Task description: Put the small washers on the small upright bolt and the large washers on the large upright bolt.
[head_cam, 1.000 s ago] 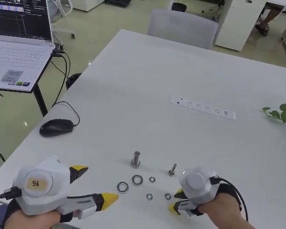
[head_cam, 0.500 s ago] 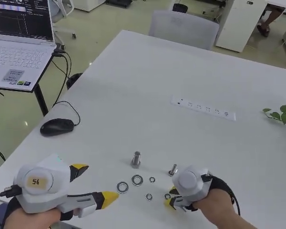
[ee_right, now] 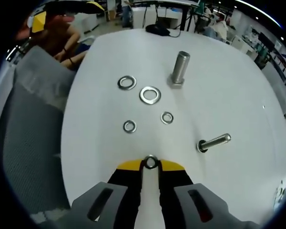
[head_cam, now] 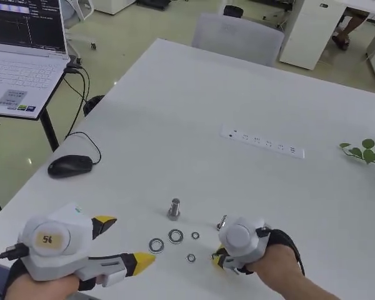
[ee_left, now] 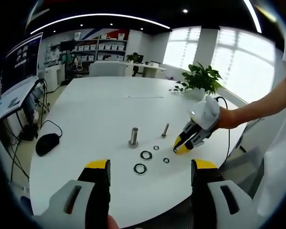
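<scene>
The large upright bolt (head_cam: 174,209) and the small upright bolt (head_cam: 222,222) stand near the table's front edge. Two large washers (head_cam: 175,235) and two small washers (head_cam: 195,235) lie flat in front of them. In the right gripper view my right gripper (ee_right: 151,165) is shut on a third small washer (ee_right: 151,162), low on the table, with the small bolt (ee_right: 213,141) just ahead on the right and the large bolt (ee_right: 179,68) farther off. My left gripper (ee_left: 151,167) is held open with nothing in it, short of the large washers (ee_left: 140,169).
A white power strip (head_cam: 262,141) lies across the middle of the table. A black mouse (head_cam: 70,165) sits at the left edge, with a laptop (head_cam: 22,56) on a stand beyond it. A plant sprig (head_cam: 362,150) is at the right, a grey chair (head_cam: 237,37) at the far side.
My right gripper has moved left and forward onto the nearest small washer and now has it between its tips. The left gripper has stayed put.
</scene>
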Motion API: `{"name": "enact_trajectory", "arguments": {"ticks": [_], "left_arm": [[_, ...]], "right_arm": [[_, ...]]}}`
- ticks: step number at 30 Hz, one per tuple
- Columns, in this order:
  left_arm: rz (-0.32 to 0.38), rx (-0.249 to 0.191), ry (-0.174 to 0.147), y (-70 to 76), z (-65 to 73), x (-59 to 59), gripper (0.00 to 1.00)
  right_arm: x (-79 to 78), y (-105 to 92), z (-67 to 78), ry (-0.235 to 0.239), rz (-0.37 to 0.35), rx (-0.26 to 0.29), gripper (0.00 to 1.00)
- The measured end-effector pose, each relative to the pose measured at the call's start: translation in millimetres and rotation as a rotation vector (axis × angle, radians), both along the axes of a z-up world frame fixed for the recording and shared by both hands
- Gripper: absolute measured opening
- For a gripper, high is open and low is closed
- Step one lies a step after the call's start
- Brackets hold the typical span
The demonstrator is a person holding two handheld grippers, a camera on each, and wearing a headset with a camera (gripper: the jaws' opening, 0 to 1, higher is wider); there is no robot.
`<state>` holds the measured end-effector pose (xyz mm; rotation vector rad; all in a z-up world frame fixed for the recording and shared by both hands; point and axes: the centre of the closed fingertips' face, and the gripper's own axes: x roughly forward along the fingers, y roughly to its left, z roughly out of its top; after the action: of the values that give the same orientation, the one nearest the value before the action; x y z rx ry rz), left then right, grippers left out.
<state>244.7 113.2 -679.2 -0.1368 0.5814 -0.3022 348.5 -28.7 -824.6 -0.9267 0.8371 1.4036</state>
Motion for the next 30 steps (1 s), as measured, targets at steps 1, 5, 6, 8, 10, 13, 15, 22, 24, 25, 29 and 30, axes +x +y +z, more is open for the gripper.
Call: {"name": "enact_trajectory", "arguments": {"ticks": [1,5,6,8,10,13,15,22,24,25,29,30], "left_arm": [[0.000,0.001,0.000,0.0,0.1,0.0,0.68],[0.004,0.003,0.001,2.3,0.7,-1.2,0.68],[0.005,0.003,0.001,3.1,0.6,-1.5,0.68],[0.007,0.004,0.001,4.4,0.8,-2.0,0.68],[0.009,0.005,0.001,5.8,1.3,-2.2,0.68],[0.010,0.008,0.002,7.8,1.2,-1.7,0.68],[0.009,0.008,0.000,8.1,1.6,-0.8,0.68],[0.005,0.006,-0.002,6.9,1.7,0.3,0.68],[0.003,0.006,0.000,6.3,1.0,0.1,0.68],[0.002,0.006,0.001,6.1,0.8,0.0,0.68],[0.003,0.004,0.001,5.5,0.0,-0.3,0.68],[0.005,0.002,0.000,5.7,-0.4,-0.3,0.68]], "right_arm": [[0.0,-0.1,0.2,0.002,-0.012,0.002,0.14],[0.3,-0.2,0.4,0.012,-0.053,0.015,0.14],[0.0,-0.3,0.5,0.018,-0.062,0.020,0.14],[-0.3,-1.0,0.4,0.022,-0.071,0.027,0.13],[-0.8,-2.4,0.2,0.028,-0.079,0.027,0.13],[-0.7,-5.9,2.6,0.027,-0.089,0.029,0.13],[-0.7,-7.2,5.0,0.035,-0.103,0.037,0.13],[8.1,-13.3,18.2,0.022,-0.137,0.059,0.13],[12.8,-13.4,24.1,0.016,-0.150,0.070,0.13],[15.9,-13.3,26.9,0.012,-0.157,0.076,0.13],[29.2,-11.8,42.3,-0.004,-0.184,0.105,0.13],[32.5,-11.3,47.0,-0.012,-0.187,0.111,0.13]]}}
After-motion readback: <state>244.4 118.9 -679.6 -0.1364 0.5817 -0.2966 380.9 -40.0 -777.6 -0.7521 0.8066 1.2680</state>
